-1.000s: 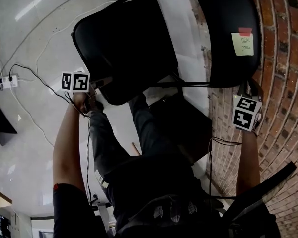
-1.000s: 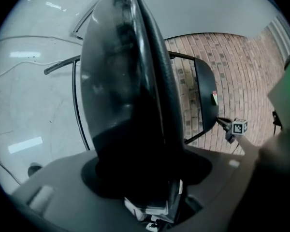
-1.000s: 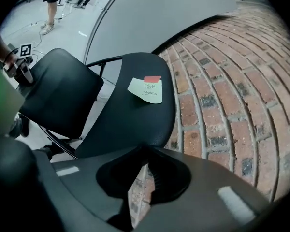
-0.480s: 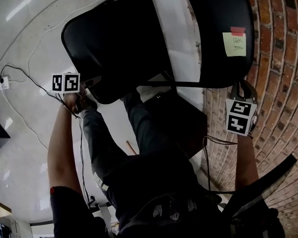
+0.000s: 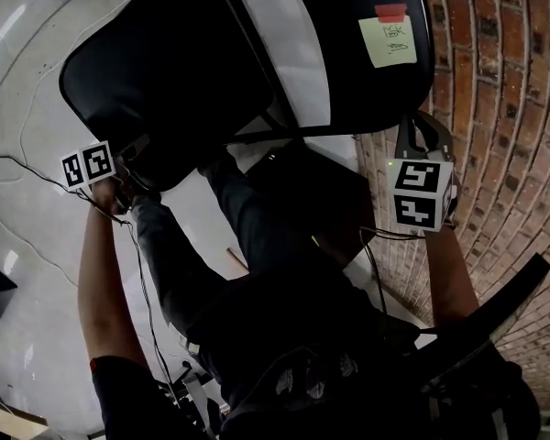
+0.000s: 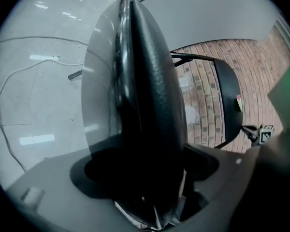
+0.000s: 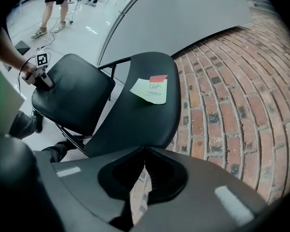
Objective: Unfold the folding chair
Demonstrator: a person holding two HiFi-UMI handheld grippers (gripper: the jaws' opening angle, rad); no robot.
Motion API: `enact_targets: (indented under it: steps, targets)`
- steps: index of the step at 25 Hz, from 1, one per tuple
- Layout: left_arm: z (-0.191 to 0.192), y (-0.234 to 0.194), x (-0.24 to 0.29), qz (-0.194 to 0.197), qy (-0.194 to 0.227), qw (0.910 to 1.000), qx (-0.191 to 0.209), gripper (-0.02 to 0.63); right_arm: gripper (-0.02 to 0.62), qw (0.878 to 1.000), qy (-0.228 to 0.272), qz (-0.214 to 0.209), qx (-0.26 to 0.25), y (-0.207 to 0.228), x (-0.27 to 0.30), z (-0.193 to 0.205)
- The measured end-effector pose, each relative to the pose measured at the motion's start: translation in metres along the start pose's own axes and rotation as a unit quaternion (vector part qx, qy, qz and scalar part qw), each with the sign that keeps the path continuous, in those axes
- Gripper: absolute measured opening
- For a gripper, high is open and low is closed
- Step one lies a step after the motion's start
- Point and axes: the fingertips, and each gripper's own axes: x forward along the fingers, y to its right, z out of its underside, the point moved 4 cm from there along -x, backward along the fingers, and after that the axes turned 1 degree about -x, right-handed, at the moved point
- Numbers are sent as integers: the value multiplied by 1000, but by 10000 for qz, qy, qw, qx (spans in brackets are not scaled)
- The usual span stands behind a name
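The black folding chair stands in front of me with its padded seat (image 5: pixel 165 71) at the upper left. Its backrest (image 5: pixel 367 81), bearing a yellow sticky note (image 5: pixel 387 41), is at the upper right. My left gripper (image 5: pixel 133 159) is at the seat's front edge. Its jaws are opening, and the thick seat edge (image 6: pixel 150 105) still lies between them. My right gripper (image 5: pixel 420 134) sits just below the backrest's lower corner by the brick wall. Its jaws are closing, nearly together, with nothing between them (image 7: pixel 142 178). The backrest (image 7: pixel 135 115) lies right ahead of them.
A brick wall (image 5: pixel 504 108) runs close along the right. Cables (image 5: pixel 18 168) trail over the pale floor on the left. My legs (image 5: pixel 257 246) stand under the chair. A dark slanted bar (image 5: pixel 486 319) crosses the lower right. People (image 7: pixel 53 4) stand far off.
The seat's front edge and my left gripper have shifted left in the view. The gap between seat and backrest has widened. The right gripper's cube has moved left and looms larger.
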Motion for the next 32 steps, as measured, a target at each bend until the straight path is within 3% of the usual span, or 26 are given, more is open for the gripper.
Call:
enact_targets:
  steps: [10, 14, 18, 23, 27, 30, 32]
  targets:
    - [4, -11, 1, -27, 43, 10000, -17, 448, 3, 9999, -53, -3, -144, -12, -13, 0]
    - [4, -11, 4, 13, -34, 10000, 34, 456, 3, 9995, -96, 205, -219, -13, -14, 0]
    - [1, -9, -3, 26, 120, 9996, -236, 492, 5, 9990, -139, 338, -258, -14, -9, -3]
    - [8, -9, -53, -303, 405, 9976, -462, 495, 15, 9994, -248, 197, -127, -18, -12, -3]
    - [0, 4, -105, -445, 761, 9942, -615, 482, 69, 9991, -426, -67, -22, -14, -10, -1]
    - [-25, 29, -151, -507, 1062, 9922, -408, 468, 74, 9977, -522, -342, 251, -12, -11, 0]
    - [-52, 52, -191, -667, 1477, 9868, -35, 423, 57, 9942, -416, -577, 804, -5, -16, -2]
